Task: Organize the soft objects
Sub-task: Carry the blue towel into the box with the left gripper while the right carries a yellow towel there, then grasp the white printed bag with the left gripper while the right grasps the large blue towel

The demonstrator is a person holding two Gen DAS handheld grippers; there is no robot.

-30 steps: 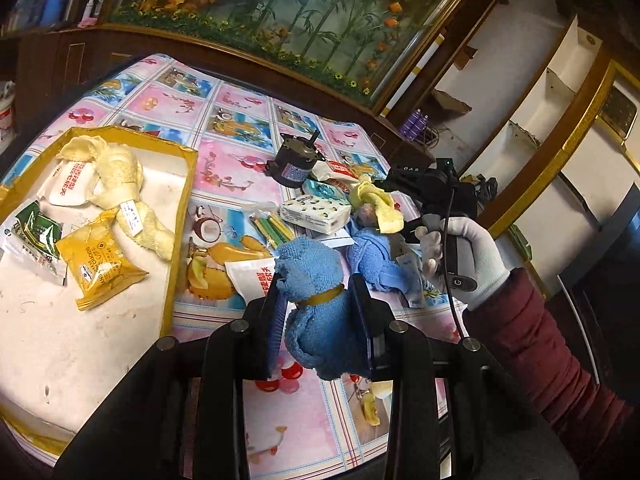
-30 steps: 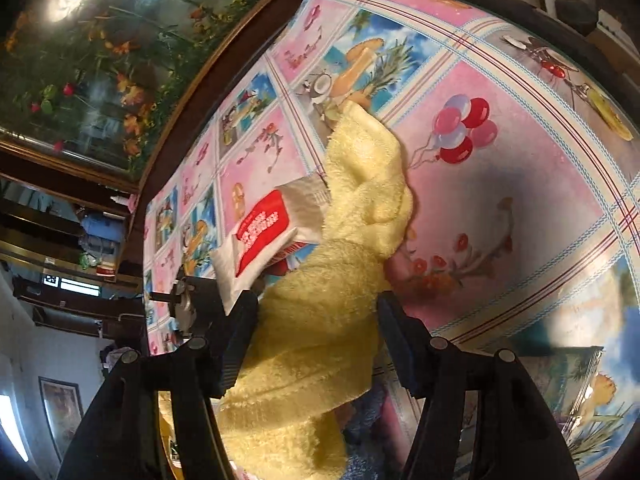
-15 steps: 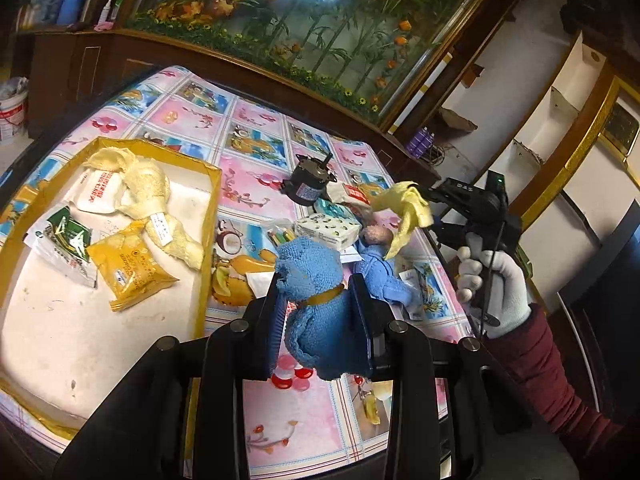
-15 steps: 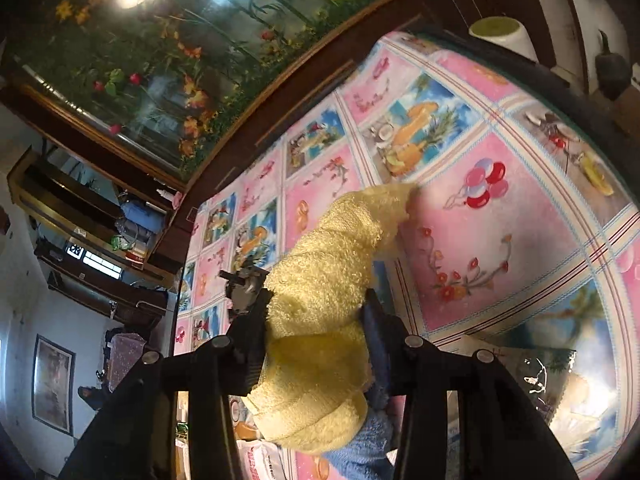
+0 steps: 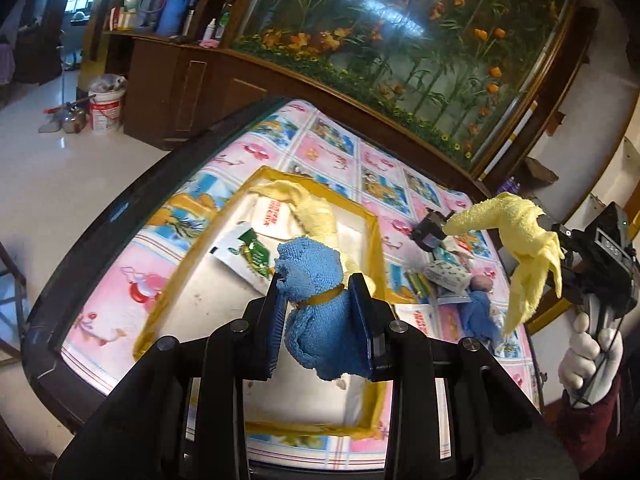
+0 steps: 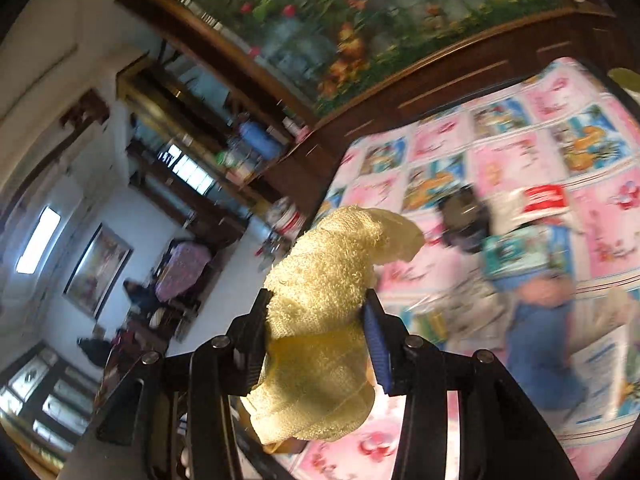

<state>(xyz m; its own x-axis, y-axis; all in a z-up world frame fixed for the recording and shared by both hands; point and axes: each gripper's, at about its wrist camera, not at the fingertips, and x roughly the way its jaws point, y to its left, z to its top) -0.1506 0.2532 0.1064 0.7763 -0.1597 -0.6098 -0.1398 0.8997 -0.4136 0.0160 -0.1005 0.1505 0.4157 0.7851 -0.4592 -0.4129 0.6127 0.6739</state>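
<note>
My left gripper (image 5: 318,292) is shut on a rolled blue towel (image 5: 320,312) with a yellow band, held above the yellow-rimmed tray (image 5: 374,240). The tray holds another yellow towel (image 5: 308,208) and snack packets (image 5: 250,250). My right gripper (image 6: 316,308) is shut on a yellow towel (image 6: 324,280) and holds it in the air; in the left wrist view this towel (image 5: 516,232) hangs above the table's right side. A second blue towel (image 5: 478,314) lies on the table; in the right wrist view it (image 6: 544,344) is blurred.
A pile on the patterned tablecloth (image 5: 120,312) holds a black round object (image 5: 430,232), a tissue pack (image 5: 448,276) and packets (image 5: 416,316). A wooden cabinet with an aquarium (image 5: 400,40) stands behind the table. The table's dark edge (image 5: 100,232) runs at the left.
Both grippers have lifted and swung left. The blue towel has moved from the pile to above the tray. The yellow towel has risen off the table into the air.
</note>
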